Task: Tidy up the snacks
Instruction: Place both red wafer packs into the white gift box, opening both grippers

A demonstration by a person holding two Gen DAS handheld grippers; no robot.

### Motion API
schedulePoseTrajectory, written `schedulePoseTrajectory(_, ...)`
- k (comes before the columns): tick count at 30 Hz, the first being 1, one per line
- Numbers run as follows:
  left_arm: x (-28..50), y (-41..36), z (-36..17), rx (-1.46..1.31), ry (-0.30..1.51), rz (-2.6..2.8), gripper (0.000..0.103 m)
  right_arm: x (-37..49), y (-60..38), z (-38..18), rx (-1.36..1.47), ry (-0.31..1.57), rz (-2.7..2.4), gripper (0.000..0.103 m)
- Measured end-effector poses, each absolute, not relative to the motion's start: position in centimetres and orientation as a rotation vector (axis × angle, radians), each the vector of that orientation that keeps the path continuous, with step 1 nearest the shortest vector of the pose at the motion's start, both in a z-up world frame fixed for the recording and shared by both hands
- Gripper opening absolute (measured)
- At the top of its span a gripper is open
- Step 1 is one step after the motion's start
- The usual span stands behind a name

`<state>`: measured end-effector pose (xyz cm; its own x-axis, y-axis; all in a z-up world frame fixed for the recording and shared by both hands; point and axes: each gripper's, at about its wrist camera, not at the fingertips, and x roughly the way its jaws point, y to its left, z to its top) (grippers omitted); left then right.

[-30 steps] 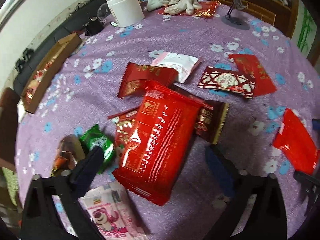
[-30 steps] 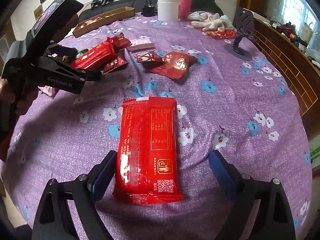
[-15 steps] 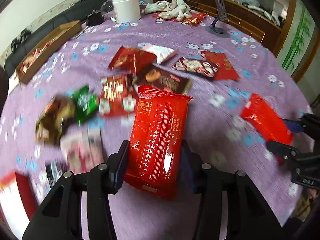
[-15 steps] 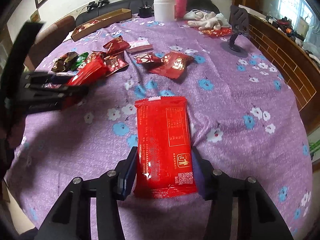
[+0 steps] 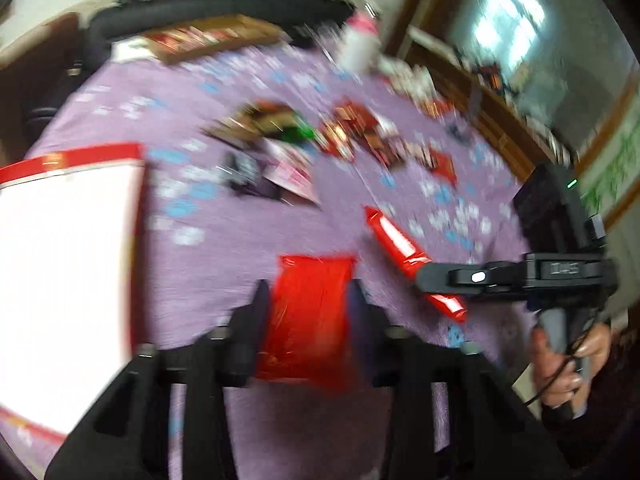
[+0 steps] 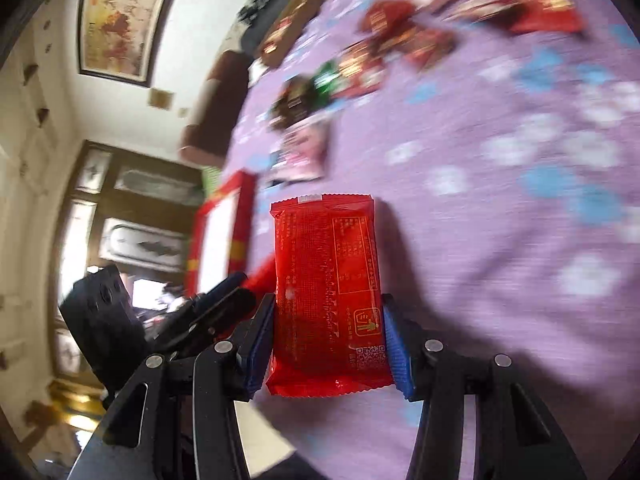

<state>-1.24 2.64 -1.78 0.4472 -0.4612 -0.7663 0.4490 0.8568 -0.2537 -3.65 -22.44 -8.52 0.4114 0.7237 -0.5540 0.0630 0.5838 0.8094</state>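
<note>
My left gripper (image 5: 308, 320) is shut on a large red snack pack (image 5: 306, 312) and holds it above the purple flowered tablecloth. My right gripper (image 6: 328, 340) is shut on a second red snack pack (image 6: 328, 280), also lifted; it also shows in the left wrist view (image 5: 404, 248), held by the right gripper (image 5: 432, 284). A red-rimmed box with a white inside (image 5: 60, 272) lies at the left, also seen in the right wrist view (image 6: 218, 236). The left gripper (image 6: 224, 300) appears beside it there. Both views are blurred.
Several loose snacks (image 5: 340, 136) lie in a heap mid-table, also in the right wrist view (image 6: 360, 64). A brown cardboard tray (image 5: 208, 40) and a white jar (image 5: 356, 48) stand at the far edge. A dark chair (image 6: 212, 108) stands by the table.
Both grippers have lifted their red packs off the table and swung left towards the red-rimmed box. The views have turned sharply and blurred.
</note>
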Motion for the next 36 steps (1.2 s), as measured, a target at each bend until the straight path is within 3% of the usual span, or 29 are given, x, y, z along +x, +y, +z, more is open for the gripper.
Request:
schedulePoseTrajectory(10,0.3,15.3,0.1,-0.195,0.867,-0.218,0.029,6.6,-7.0,-4.7,0.777,1.074,0.713,0.054)
schedulePoseTrajectory(13,0.2,16.3,-0.4,-0.212,0.879,-0.181,0.029,7.4,-4.2,-4.1,0.627,1.100,0.674,0.057)
schedulePoseTrajectory(16,-0.1,14.3,-0.6,-0.152,0.888,-0.243,0.030,5.9,-7.0,-3.0,0.595,0.981,0.627,0.057)
schedulePoseTrajectory(18,-0.2,11.4,-1.0,-0.059,0.884,-0.293,0.038,4.7,-10.3,-2.4,0.546,0.922,0.508,0.057)
schedulePoseTrajectory(20,-0.5,8.6,-1.4,0.015,0.886,-0.338,0.070,2.9,-13.9,-1.8,0.455,0.861,0.354,0.059)
schedulePoseTrajectory(21,-0.6,7.0,-1.8,0.062,0.884,-0.357,0.076,2.0,-15.8,-1.9,0.429,0.846,0.284,0.060)
schedulePoseTrajectory(26,-0.7,0.0,-4.6,0.354,0.851,-0.377,0.079,-3.2,-23.5,-3.3,0.427,0.840,0.074,0.061)
schedulePoseTrajectory(28,0.1,-1.6,-6.9,0.431,0.936,-0.384,0.081,-3.9,-25.5,-4.0,0.446,0.857,0.044,0.061)
schedulePoseTrajectory(30,0.5,-1.3,-6.7,0.367,0.936,-0.429,0.081,-4.4,-27.0,-4.8,0.471,0.867,0.041,0.061)
schedulePoseTrajectory(33,1.8,-1.0,-8.4,0.321,1.086,-0.508,0.082,-4.8,-27.6,-5.0,0.478,0.860,0.039,0.061)
schedulePoseTrajectory(36,0.7,-0.8,-8.1,0.346,1.066,-0.532,0.085,-4.8,-26.9,-5.6,0.475,0.865,0.069,0.061)
